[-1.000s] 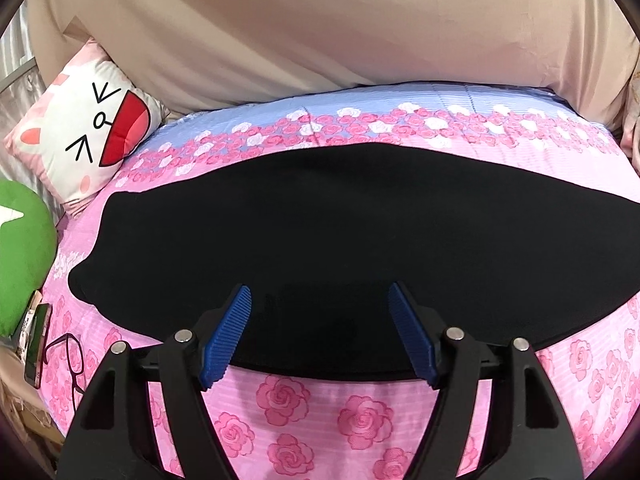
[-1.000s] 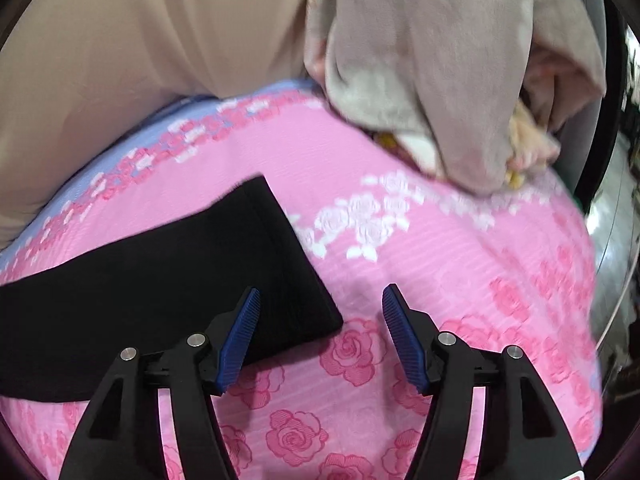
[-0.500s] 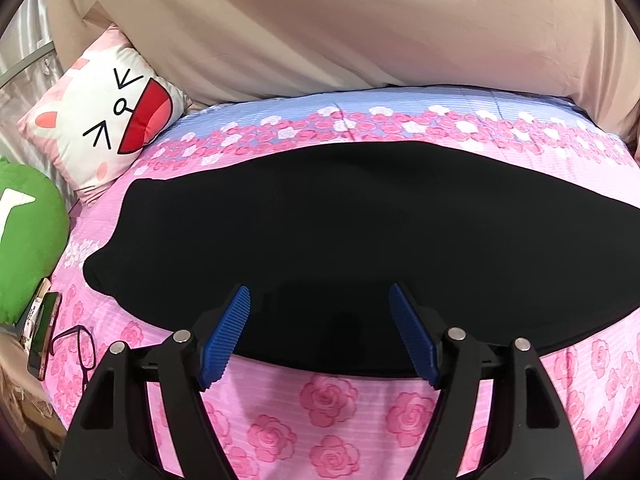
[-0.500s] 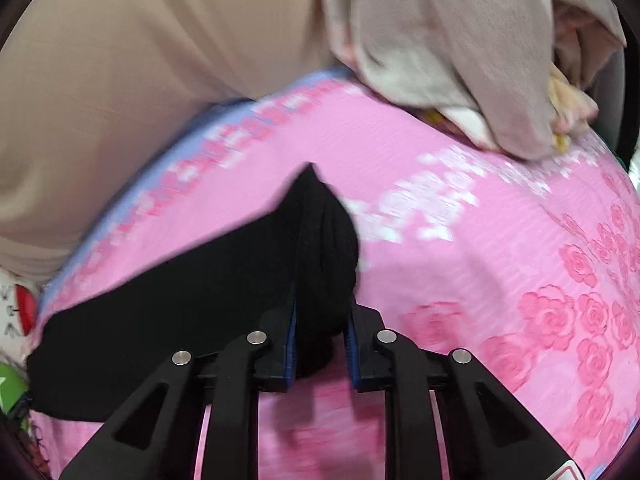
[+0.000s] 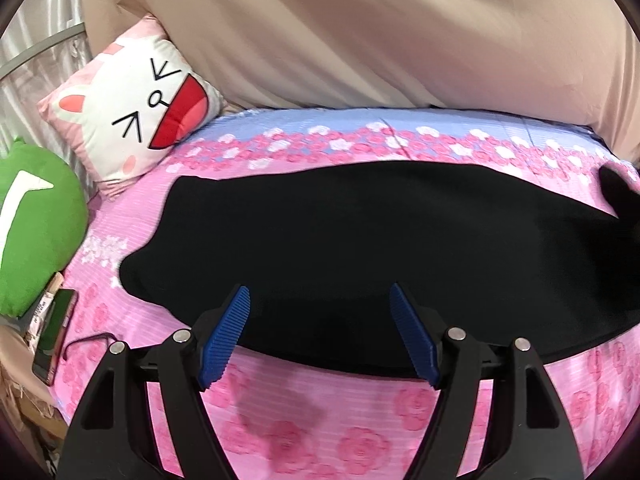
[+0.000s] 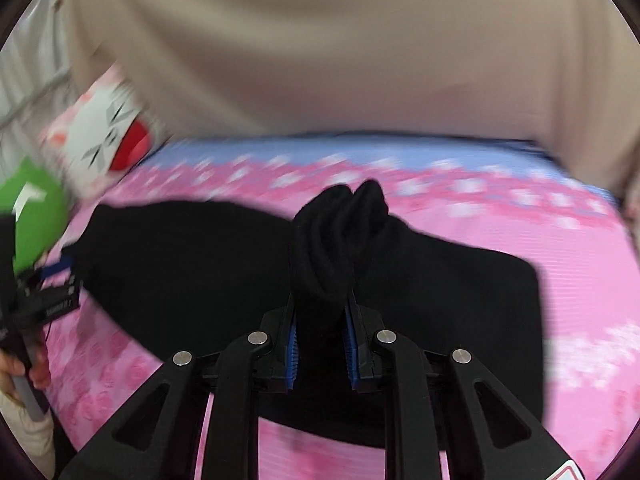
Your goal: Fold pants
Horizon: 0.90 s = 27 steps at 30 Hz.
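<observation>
The black pants (image 5: 360,248) lie spread lengthwise across the bed (image 5: 280,432), on its pink rose-print sheet, with a beige cover bunched up behind them.

The left hand-held gripper (image 5: 320,332) hangs over the near edge of the pants, about midway along that edge. Its blue pads (image 5: 224,336) stand wide apart with nothing between them; the cloth lies flat beneath, untouched as far as the view shows.

The right hand-held gripper (image 6: 320,344) is clenched on one end of the pants (image 6: 224,264). Its jaws have just been closing, and a thick bunch of black cloth sits pinched between the pads, rising above the fingertips in a folded lump. From there the fabric drapes down and back onto the rest of the garment, so the held end is lifted over the part that lies flat. This view is blurred.

At the head of the bed, left of the pants, a cat-face pillow (image 5: 136,108) leans by a green cushion (image 5: 36,228). A phone (image 5: 54,336) lies at the bed's left edge.
</observation>
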### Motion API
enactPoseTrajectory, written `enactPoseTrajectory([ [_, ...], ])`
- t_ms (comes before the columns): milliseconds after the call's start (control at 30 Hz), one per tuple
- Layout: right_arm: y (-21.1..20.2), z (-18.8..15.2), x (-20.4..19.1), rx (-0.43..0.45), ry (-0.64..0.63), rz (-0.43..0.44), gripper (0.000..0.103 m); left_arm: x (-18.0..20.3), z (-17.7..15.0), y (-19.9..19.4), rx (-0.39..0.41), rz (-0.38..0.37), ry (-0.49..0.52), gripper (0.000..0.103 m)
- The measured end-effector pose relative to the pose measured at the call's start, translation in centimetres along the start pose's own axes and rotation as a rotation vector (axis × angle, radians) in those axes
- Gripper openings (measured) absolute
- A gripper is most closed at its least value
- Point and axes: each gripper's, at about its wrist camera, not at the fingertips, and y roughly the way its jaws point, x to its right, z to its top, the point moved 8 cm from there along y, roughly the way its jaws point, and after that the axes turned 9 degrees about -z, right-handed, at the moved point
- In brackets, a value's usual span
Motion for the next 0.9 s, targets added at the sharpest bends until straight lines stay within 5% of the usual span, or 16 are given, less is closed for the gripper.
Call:
enactPoseTrajectory([
  [100, 3.7, -1.6, -5.2, -0.073, -0.08, 0.033, 0.019, -1.7, 0.1, -0.3, 0.011, 0.005, -0.011, 0.07],
  [200, 5.4, -3.4, -7.5, -0.081, -0.166, -0.049, 0.02, -3.0, 0.1, -0.4, 0.016, 0.012, -0.017, 0.07],
  [567, 3.0, -0.4, -6.1, -0.02, -0.069, -0.047, 0.021, -4.3, -0.9, 0.0, 0.003, -0.006, -0.062, 0.07],
  [733, 5.9, -1.7, -6.9, -0.123, -0.092, -0.012, 0.039, -3.9, -0.9, 0.2, -0.005, -0.017, -0.058, 0.074],
  [900, 0.3, -1.7, -4.1, -0.029, 0.003, 0.011, 0.061, -5.3, -1.1, -0.3, -0.001, 0.015, -0.062, 0.082],
])
